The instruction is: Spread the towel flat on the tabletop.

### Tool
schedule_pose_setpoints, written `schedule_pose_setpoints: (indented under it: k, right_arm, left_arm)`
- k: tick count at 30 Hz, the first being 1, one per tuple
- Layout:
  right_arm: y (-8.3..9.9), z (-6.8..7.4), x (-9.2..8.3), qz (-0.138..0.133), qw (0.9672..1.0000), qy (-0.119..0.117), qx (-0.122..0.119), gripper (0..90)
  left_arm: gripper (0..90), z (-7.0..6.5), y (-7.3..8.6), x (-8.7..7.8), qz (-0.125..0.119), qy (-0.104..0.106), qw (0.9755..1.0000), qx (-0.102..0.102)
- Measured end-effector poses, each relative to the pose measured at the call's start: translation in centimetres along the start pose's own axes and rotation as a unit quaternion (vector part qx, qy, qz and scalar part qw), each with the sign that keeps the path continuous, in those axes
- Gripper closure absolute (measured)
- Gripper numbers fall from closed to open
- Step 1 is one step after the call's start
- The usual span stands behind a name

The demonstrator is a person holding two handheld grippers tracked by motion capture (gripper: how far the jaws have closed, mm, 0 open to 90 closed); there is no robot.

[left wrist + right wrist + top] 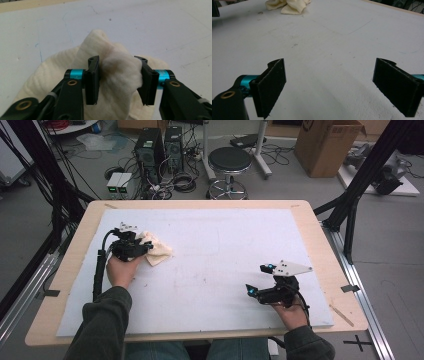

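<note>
Two grippers: on the white mat [210, 270], one on each side.
Right gripper [260, 281]: at the near right part of the white mat, held low in a hand [291, 312] at the mat's near edge, well apart from the cloth.
Right jaws: spread wide in the right gripper view, bare mat between them, nothing touching the pads.
Right gripper top: grey three-cornered plate [291, 268] pointing toward the mat's right edge.
Forearms: dark green sleeves [102, 325] crossing the near edge of the mat, left and right.
Left gripper [142, 246]: over the far left part of the white mat, held in a hand [120, 270], cable [100, 270] trailing back along the mat's left side.
Left jaws: part closed, pinching a raised fold of the cloth between the pads [92, 80]; fabric bulging up and forward out of the gap.
Cream cloth [117, 75]: crumpled, ribbed weave, lying on the far left part of the white mat, bunched under and in front of the left gripper; faint brownish mark on the pinched fold.
Cloth from the right gripper view: small heap [289, 5] at the far end of the mat.
White mat surface: faint pen lines and small specks.
Wooden table [320, 240]: showing as a border all round the white mat.
Beyond the mat's far edge: black round stool [229, 160], computer towers [159, 147], cardboard box [327, 145], loose cables on the floor.
</note>
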State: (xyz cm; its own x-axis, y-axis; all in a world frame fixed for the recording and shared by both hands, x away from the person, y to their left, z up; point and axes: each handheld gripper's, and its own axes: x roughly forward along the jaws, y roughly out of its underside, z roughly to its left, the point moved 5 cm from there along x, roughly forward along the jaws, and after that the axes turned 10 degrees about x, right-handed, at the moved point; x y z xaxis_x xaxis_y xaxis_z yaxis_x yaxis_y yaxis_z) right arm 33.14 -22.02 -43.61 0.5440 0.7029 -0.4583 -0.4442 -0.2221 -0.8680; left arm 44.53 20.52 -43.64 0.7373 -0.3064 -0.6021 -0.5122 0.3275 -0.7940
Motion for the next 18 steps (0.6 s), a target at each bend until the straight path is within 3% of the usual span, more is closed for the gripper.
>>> schedule_pose_setpoints:
  k: [9,13,18]
  right_arm:
    - [0.1,0.2,0.1,0.004,1.0000,-0.003,0.001,10.7]
    - [0.1,0.1,0.1,0.004,1.0000,-0.003,0.000,10.8]
    - [0.1,0.2,0.1,0.004,1.0000,-0.003,0.001,10.8]
  left_arm:
    - [77.1,-0.1,0.7,1.0,0.025,0.002,0.9996,0.010]
    - [78.5,-0.1,0.4,0.6,0.015,0.008,0.9998,0.006]
    - [79.8,-0.4,-0.3,-0.5,-0.015,0.024,0.9996,-0.001]
